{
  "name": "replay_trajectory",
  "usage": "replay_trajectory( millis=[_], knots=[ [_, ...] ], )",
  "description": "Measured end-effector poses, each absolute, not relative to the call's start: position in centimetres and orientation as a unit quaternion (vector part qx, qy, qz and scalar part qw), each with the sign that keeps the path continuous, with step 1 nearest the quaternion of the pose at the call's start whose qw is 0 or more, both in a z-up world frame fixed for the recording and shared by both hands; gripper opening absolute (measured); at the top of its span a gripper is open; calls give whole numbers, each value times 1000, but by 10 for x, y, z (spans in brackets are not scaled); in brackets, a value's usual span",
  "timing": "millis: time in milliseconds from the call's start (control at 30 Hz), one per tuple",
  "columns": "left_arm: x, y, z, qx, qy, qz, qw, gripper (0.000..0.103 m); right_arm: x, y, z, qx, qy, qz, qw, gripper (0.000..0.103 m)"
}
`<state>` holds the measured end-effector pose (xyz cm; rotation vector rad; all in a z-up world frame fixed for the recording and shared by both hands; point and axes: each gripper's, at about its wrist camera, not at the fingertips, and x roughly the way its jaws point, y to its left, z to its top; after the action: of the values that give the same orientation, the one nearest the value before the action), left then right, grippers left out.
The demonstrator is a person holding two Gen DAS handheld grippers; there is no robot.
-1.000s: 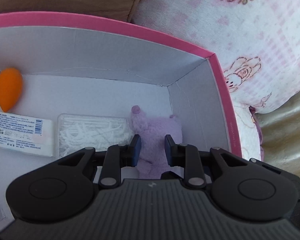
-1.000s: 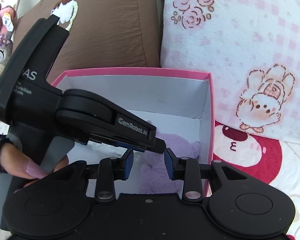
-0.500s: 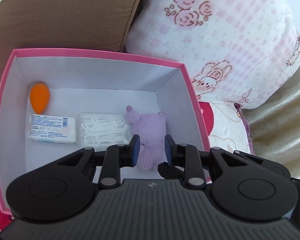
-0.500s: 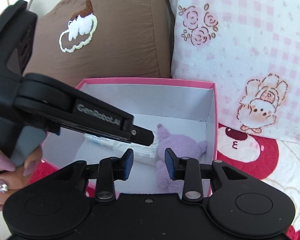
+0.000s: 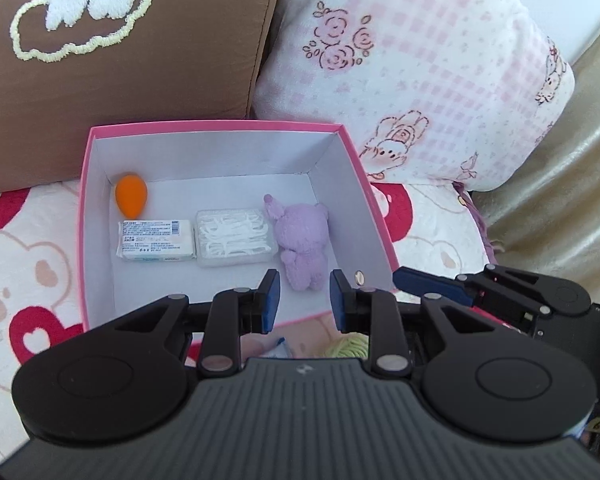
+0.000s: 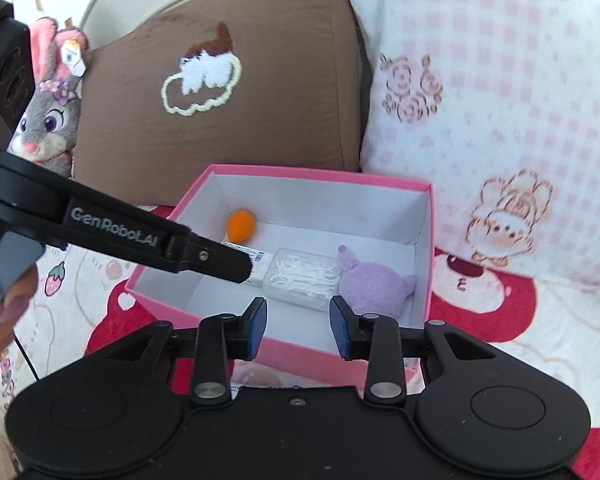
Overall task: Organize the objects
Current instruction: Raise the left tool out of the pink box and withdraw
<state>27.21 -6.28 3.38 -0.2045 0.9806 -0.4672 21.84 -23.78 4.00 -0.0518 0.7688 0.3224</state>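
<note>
A pink box with a white inside sits on the bed. In a row on its floor lie an orange egg-shaped sponge, a white labelled packet, a clear case of white floss picks and a purple plush toy. My left gripper hangs above the box's near edge, shut to a narrow gap and empty. My right gripper hovers over the near wall of the box, slightly open, nothing between its pads. The purple plush lies just beyond it.
A brown cushion and a pink checked pillow stand behind the box. A grey bunny plush leans at the far left. A hand holds the left gripper's handle. Something yellow-green peeks out under the left fingers.
Both grippers have risen and drawn back from the box, which now looks smaller and shows whole. The left gripper has left the purple plush lying inside.
</note>
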Motion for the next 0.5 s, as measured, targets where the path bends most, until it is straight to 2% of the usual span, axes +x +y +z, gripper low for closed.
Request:
replay_trajectory(
  millis=[500],
  knots=[
    [207, -39, 82, -83, 461, -238, 851, 33, 158, -236, 87, -44, 353, 163, 920, 47]
  ],
)
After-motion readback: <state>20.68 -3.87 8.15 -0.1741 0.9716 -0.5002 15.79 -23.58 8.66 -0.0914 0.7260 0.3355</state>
